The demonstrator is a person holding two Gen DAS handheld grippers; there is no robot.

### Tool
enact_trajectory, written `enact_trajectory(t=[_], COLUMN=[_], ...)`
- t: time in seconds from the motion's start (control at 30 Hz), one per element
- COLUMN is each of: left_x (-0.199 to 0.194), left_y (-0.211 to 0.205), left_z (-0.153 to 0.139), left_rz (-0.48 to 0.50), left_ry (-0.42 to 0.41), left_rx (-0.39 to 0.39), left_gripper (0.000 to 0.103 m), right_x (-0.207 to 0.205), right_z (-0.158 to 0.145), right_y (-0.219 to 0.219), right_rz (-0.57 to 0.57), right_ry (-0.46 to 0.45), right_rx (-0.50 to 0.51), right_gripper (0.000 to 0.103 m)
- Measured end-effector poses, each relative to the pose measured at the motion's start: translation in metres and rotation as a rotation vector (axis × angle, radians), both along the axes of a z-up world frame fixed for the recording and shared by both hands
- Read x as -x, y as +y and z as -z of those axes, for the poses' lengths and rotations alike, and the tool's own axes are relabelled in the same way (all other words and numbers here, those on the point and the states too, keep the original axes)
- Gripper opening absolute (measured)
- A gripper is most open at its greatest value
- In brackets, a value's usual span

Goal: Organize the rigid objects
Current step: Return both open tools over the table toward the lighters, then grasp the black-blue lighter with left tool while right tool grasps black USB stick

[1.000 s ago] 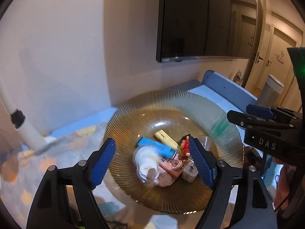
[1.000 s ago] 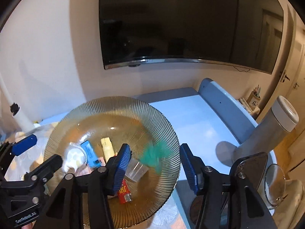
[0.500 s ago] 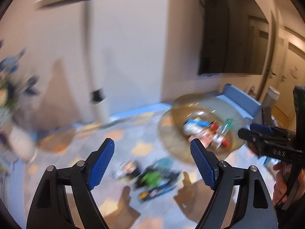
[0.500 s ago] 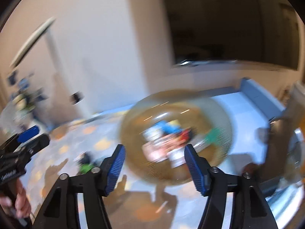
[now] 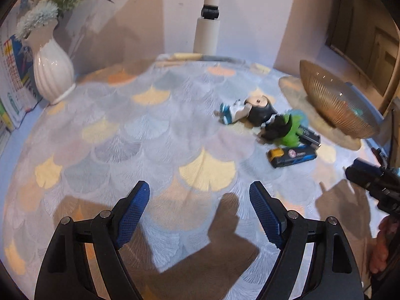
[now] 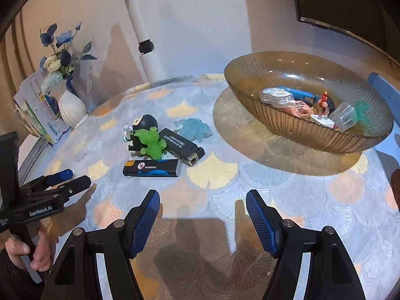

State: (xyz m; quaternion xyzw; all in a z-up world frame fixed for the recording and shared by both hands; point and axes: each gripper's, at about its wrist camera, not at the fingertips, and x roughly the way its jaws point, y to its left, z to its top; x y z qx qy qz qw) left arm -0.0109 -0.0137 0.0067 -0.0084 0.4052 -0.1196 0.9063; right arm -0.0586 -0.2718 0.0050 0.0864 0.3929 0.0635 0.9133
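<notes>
A ribbed amber glass bowl (image 6: 295,127) stands at the right and holds several small items; it also shows in the left wrist view (image 5: 332,105). Left of it a cluster lies on the cloth: a blue and black lighter (image 6: 152,168), a black lighter (image 6: 181,146), a green toy (image 6: 150,143), a black-headed figurine (image 6: 145,125) and a pale blue toy (image 6: 196,128). My right gripper (image 6: 203,220) is open and empty, in front of the cluster. My left gripper (image 5: 200,212) is open and empty, left of the cluster.
A white vase with blue flowers (image 5: 51,75) and a stack of booklets (image 5: 13,75) stand at the far left. A white lamp post (image 5: 207,30) rises at the back edge. A patterned cloth (image 5: 125,137) covers the table.
Both grippers have pulled back from over the bowl and swung left. The views now face the tabletop and the cluster of loose items. Both stay open and empty.
</notes>
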Motion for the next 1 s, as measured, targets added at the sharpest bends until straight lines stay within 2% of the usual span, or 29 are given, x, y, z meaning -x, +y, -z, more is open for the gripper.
enact_trajectory(t=[0.1,0.2,0.27,0.47,0.57,0.63,0.77,0.8,0.87,1.0], left_x=[0.003,0.006,0.009,0.014,0.017,0.024,0.019,0.015,0.008,-0.011], left_y=[-0.004,-0.009,-0.012,-0.024,-0.042,-0.055,-0.060,-0.061,-0.068,-0.090], left_z=[0.002,0.002,0.002,0.003,0.010,0.009,0.005,0.002,-0.003,-0.002], left_rz=[-0.005,0.012,0.021,0.056,0.117,0.156,0.213,0.228,0.277,0.372], left_ry=[-0.013,-0.024,-0.034,-0.036,-0.011,-0.051,-0.026,-0.014,0.006,0.015], left_rx=[-0.021,-0.048,-0.064,-0.120,-0.211,-0.268,-0.248,-0.229,-0.196,-0.206], left_gripper=[0.081,0.081,0.081,0.081,0.081,0.081,0.081,0.081,0.081,0.081], right_x=[-0.007,-0.005,-0.006,-0.008,-0.013,-0.017,-0.033,-0.036,-0.046,-0.065], right_z=[0.010,0.010,0.012,0.013,0.012,0.009,0.002,0.000,-0.006,-0.007], right_y=[0.003,0.009,0.012,0.009,0.004,0.007,0.015,0.015,0.014,0.011], right_rz=[-0.002,-0.020,-0.020,-0.010,0.020,0.004,-0.026,-0.027,-0.037,-0.060], right_ry=[0.064,0.051,0.059,0.070,0.124,0.141,0.128,0.122,0.096,0.083], right_rx=[0.017,0.040,0.056,0.042,0.008,0.009,0.067,0.074,0.080,0.081], right_gripper=[0.071,0.071,0.076,0.076,0.077,0.077,0.076,0.075,0.063,0.054])
